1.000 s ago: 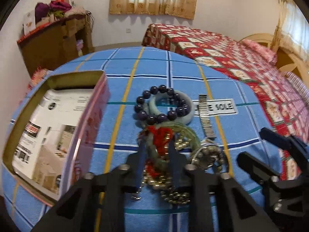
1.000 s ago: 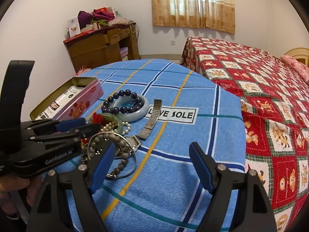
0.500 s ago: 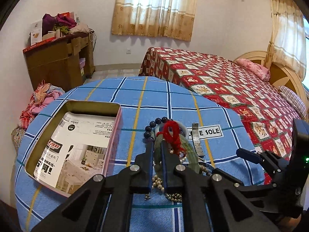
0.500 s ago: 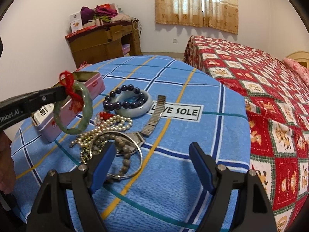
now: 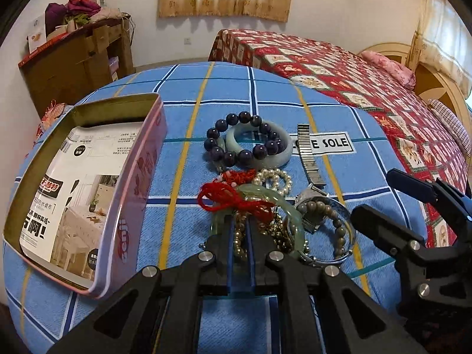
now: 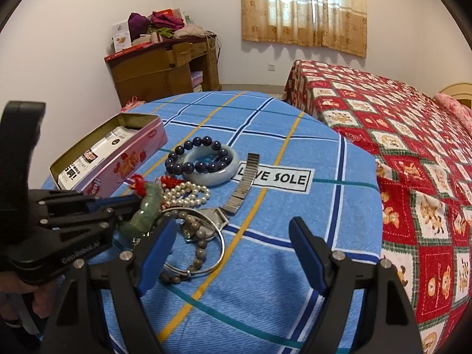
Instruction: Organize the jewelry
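Observation:
My left gripper point(image 5: 239, 221) is shut on a green jade bangle point(image 5: 290, 211) tied with red cord point(image 5: 233, 199), held low over the jewelry pile; it also shows in the right wrist view point(image 6: 144, 209). The pile on the blue checked cloth holds a pearl bracelet point(image 5: 273, 178), a dark bead bracelet point(image 5: 236, 135) on a pale bangle point(image 5: 278, 155), a watch with metal band point(image 5: 308, 159) and a brown bead bracelet point(image 5: 333, 221). An open pink tin point(image 5: 129, 194) stands to the left. My right gripper point(image 6: 233, 250) is open and empty, just right of the pile.
The round table point(image 6: 295, 265) drops off on all sides. A bed with a red quilt point(image 6: 398, 124) is to the right. A wooden dresser point(image 6: 159, 70) with clutter stands at the back left. A "LOVE SOLE" label point(image 6: 280, 178) is sewn on the cloth.
My left gripper, which had lifted the green bangle high above the table, has come back down with it close over the pile. The right gripper has stayed open in place.

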A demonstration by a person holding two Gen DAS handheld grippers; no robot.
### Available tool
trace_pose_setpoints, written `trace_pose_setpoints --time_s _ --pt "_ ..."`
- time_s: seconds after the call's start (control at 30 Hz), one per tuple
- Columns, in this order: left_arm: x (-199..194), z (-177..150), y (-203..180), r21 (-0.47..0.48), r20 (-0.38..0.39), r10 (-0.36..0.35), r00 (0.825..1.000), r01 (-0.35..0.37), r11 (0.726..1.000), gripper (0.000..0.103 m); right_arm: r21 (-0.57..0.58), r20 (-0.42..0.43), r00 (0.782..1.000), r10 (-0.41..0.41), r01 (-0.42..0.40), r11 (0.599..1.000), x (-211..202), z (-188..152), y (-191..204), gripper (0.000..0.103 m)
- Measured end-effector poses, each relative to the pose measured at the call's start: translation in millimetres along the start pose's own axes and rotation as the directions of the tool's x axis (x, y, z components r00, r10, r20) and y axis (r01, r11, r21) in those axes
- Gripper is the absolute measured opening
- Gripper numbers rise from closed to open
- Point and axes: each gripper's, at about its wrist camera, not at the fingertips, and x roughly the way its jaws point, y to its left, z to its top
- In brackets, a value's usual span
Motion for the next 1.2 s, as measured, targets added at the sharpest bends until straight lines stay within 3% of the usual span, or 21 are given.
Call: trace_pose_setpoints --time_s 0.13,0.33,0.6,0.7,0.77,0.83,1.1,1.2 --pt "-13.7 -2.3 0.2 0.01 0.046 -0.032 0.998 0.032 0.999 0.0 -0.01 0.007 1.0 0.001 -0.001 1.0 -1.5 1.4 2.8 0.081" --pt "-58.9 9.8 5.7 0.008 0.171 -0.057 0.984 0.056 0.998 0.0 -0.005 0.011 1.0 0.001 -0.001 1.0 -2.2 3.0 3.3 0.081" --pt "-48.7 9.9 3.8 0.02 0.12 -0.037 0.992 0.035 0.999 0.001 -0.055 -0.045 0.998 0.049 -0.051 0.997 6.4 -1.2 15.0 0.089" --pt "-43.1 8.1 6.5 0.007 0.097 -0.006 0.995 0.005 1.0 0.013 -0.086 -0.07 0.996 0.051 -0.057 0.995 12.0 -3.7 22.4 0.089" --pt "-41.8 6.6 11.6 -0.015 0.092 0.011 0.996 -0.01 1.0 0.045 -0.088 -0.096 0.993 0.064 -0.073 0.994 17.4 -4.1 24.2 0.089" --pt "-43.7 4.2 14.8 -0.034 0.103 0.036 0.994 -0.033 0.999 0.067 -0.088 -0.115 0.991 0.066 -0.077 0.993 22.6 -3.2 24.8 0.089" --pt "-34.6 -3.9 10.4 -0.01 0.059 0.003 0.998 -0.003 1.0 0.07 -0.093 -0.183 0.978 0.096 -0.115 0.989 38.0 -3.7 26.4 0.089" --pt "-35.3 -3.0 14.2 -0.027 0.06 0.008 0.998 -0.007 1.0 0.07 -0.122 -0.209 0.971 0.113 -0.141 0.982 39.8 -7.0 32.2 0.084"
